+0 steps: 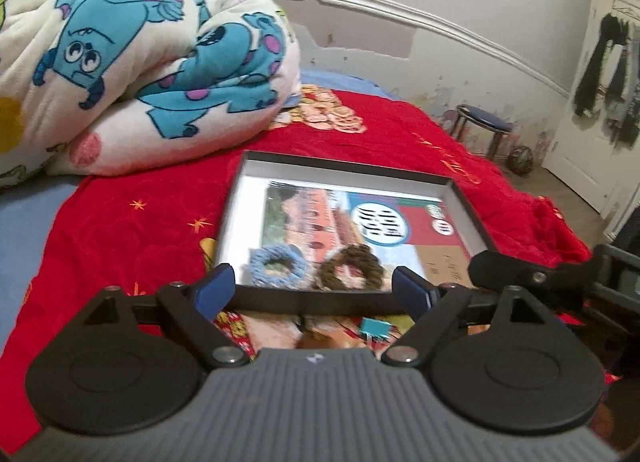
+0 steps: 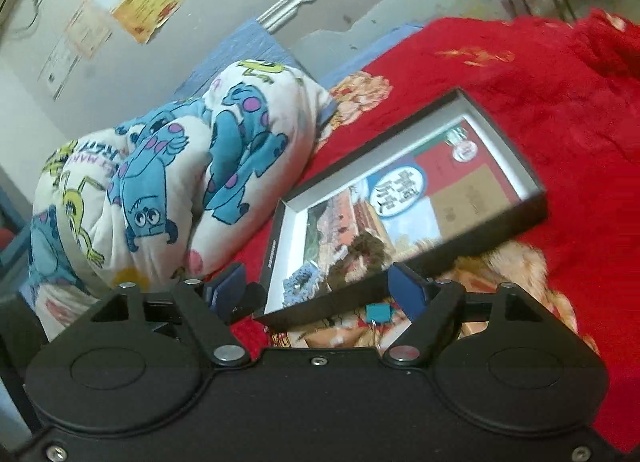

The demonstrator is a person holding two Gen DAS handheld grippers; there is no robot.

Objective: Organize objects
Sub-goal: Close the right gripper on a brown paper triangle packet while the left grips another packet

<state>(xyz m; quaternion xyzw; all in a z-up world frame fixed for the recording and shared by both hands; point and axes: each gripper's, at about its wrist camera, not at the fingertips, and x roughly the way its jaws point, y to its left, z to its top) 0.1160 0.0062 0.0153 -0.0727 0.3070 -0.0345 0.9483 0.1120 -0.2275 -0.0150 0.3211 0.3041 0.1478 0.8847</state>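
We note blue scrunchie and brown scrunchie already in the box; left gripper, right gripper released, empty; teal clip remains outside, near.

Left view: box near wall hides the lower edges of my blue scrunchie and brown scrunchie. Right view: both blurred, brown one half behind the box wall. Book cover text unreadable. Folded blanket cut off at left edge.
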